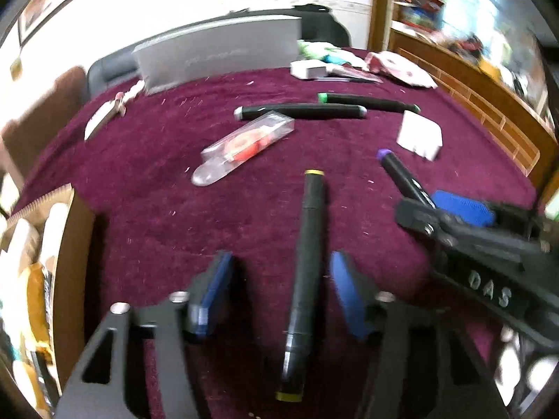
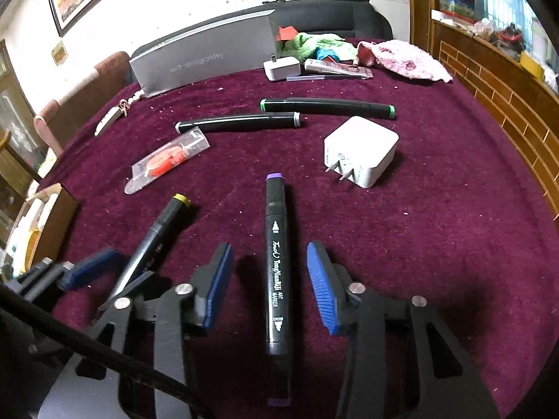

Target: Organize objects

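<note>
Left gripper held wide, yellow marker straddled untouched. Right gripper likewise wide around purple marker on bench.

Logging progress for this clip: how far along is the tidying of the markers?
Nothing looks sorted yet. In hand: the left gripper is open around the yellow-capped marker, and the right gripper is open around the purple-capped marker; neither is closed on its marker. Left: the green-capped marker, grey-capped marker, white charger and clear packet lie loose on the maroon cloth.
</note>
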Available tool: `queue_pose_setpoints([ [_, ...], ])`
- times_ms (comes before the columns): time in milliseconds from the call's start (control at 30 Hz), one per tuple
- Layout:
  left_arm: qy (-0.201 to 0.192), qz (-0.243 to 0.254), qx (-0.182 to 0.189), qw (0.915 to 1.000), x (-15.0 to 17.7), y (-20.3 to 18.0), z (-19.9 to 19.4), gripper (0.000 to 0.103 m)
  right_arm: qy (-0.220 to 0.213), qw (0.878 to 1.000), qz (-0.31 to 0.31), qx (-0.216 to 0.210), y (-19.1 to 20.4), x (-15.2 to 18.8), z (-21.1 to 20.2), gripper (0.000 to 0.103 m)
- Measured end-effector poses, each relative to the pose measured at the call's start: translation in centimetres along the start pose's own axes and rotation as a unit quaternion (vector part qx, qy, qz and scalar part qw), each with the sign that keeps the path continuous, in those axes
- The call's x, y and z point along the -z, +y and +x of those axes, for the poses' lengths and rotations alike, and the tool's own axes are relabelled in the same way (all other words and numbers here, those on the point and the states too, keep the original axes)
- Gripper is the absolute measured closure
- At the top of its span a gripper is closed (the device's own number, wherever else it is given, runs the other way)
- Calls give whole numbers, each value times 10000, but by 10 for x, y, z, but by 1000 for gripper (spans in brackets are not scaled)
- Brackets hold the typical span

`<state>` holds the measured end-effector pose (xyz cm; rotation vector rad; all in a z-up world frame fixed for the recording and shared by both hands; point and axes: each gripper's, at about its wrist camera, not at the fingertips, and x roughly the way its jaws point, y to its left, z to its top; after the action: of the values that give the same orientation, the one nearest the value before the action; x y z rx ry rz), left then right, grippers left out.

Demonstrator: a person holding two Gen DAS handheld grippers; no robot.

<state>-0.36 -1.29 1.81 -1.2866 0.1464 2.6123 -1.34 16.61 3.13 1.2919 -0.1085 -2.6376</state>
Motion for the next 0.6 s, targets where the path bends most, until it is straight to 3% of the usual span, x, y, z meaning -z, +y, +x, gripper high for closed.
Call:
queue_pose_setpoints([
  [133,44,232,-222,9995,0,-9,2,26,17,9996,-164,239,7,0,2,63],
  [300,159,48,-188,9997,-1,-2,5,17,37,9989,-232,411,10,1,3,64],
  [400,281,-100,-316,9991,-2,1,9,2,108,9982,-286,516,12,0,5,64],
  [600,299,-142,-292,9990,-2,4,11,2,295,9963,-300,745,18,-4,7,65],
])
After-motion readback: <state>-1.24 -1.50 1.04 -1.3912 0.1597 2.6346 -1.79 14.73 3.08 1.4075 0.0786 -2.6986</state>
